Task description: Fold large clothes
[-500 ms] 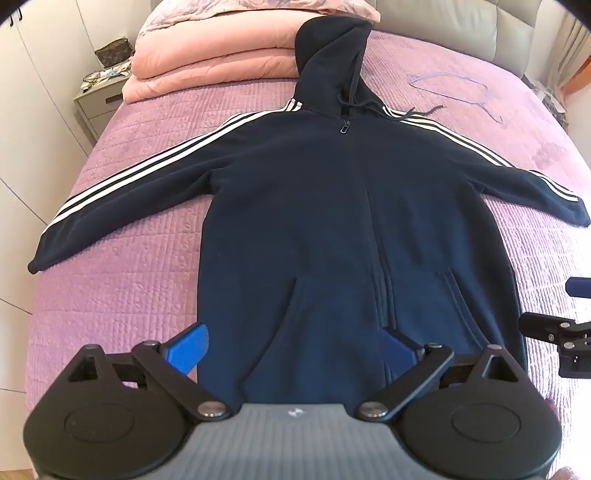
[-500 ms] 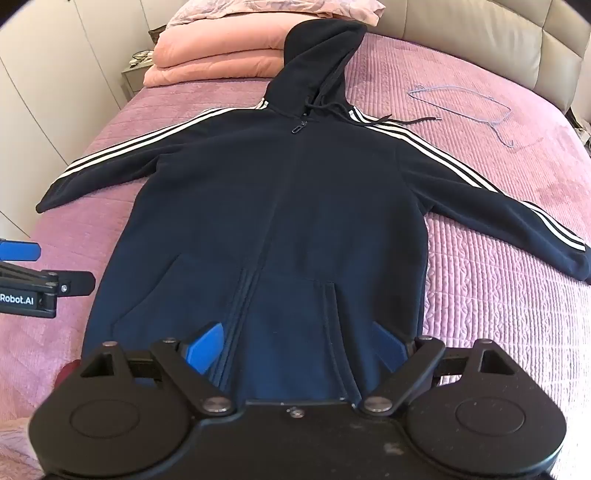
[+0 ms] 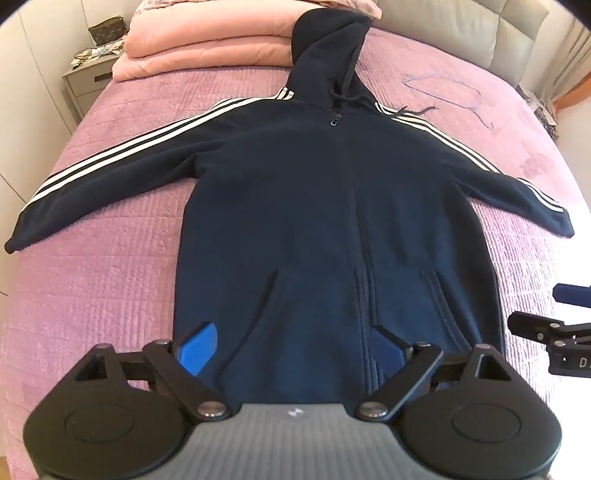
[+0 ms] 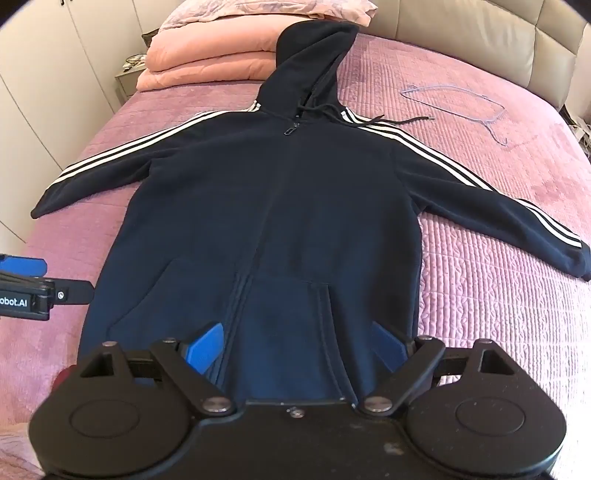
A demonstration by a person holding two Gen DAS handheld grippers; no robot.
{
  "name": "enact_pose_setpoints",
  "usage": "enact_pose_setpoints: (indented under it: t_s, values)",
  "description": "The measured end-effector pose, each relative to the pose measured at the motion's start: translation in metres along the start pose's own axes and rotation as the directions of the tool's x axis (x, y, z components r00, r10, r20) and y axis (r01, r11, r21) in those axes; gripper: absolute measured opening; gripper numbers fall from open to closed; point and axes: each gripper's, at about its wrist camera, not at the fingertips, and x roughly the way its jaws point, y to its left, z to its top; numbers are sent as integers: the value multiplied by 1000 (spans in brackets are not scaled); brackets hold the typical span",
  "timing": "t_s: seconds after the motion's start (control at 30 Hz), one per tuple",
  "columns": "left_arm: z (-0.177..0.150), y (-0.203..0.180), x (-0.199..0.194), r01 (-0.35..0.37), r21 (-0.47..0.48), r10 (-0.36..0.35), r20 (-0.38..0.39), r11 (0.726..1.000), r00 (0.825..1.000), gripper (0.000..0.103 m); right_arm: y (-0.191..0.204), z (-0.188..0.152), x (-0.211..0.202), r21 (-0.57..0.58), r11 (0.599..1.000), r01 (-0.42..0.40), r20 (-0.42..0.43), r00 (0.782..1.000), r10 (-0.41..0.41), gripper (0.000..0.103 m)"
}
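A navy zip-up hoodie [image 3: 332, 229] lies flat, front side up, on a bed with a pink quilted bedspread [image 3: 110, 266]. Its long axis runs straight away from both pairs of tongs: the hem is nearest them, the hood [image 3: 325, 48] farthest, pointing toward the headboard [image 4: 480, 33]. The white-striped sleeves spread outward to either side, the left sleeve [image 3: 110, 170] slanting away to the left of the left tongs [image 3: 291, 350], the right sleeve [image 4: 498, 206] slanting to the right of the right tongs [image 4: 295, 347]. Both tongs hover tilted steeply down over the hem region, side by side, the left tongs over the hoodie's left half and the right tongs over its right half; each stands wide open, its blue pads apart with only the flat fabric beneath them, and grips nothing. Beyond the hood, a stack of folded pink duvets [image 3: 207, 44] rests at the head of the bed. A thin wire hanger [image 4: 458, 103] lies on the bedspread far ahead and to the right of the right tongs. A nightstand [image 3: 86, 81] stands past the bed's far left corner.
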Motion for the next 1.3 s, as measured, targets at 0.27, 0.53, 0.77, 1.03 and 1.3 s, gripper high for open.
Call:
enact_pose_setpoints:
  t_s: [0.27,0.53,0.77,1.03,1.3]
  values:
    - [0,-2,-1,41,2,-41,11,999,999,89,-1,1,-2,6,1000,-17,-1,1000,17,101]
    - [1,3,2,16,-26,-16,0,1000,1000,89,-2,0,-3,6,1000,-24,7,1000,24,101]
    - [2,8,3,26,-61,-26,-6,998,1000,90,-2,0,-3,3,1000,-26,6,1000,26,101]
    - [3,12,6,37,-85,-38,-14,996,999,90,-3,0,-3,5,1000,-31,9,999,31,101]
    - [2,13,8,41,-96,-44,-22,994,999,92,-4,-1,-2,6,999,-35,9,999,35,101]
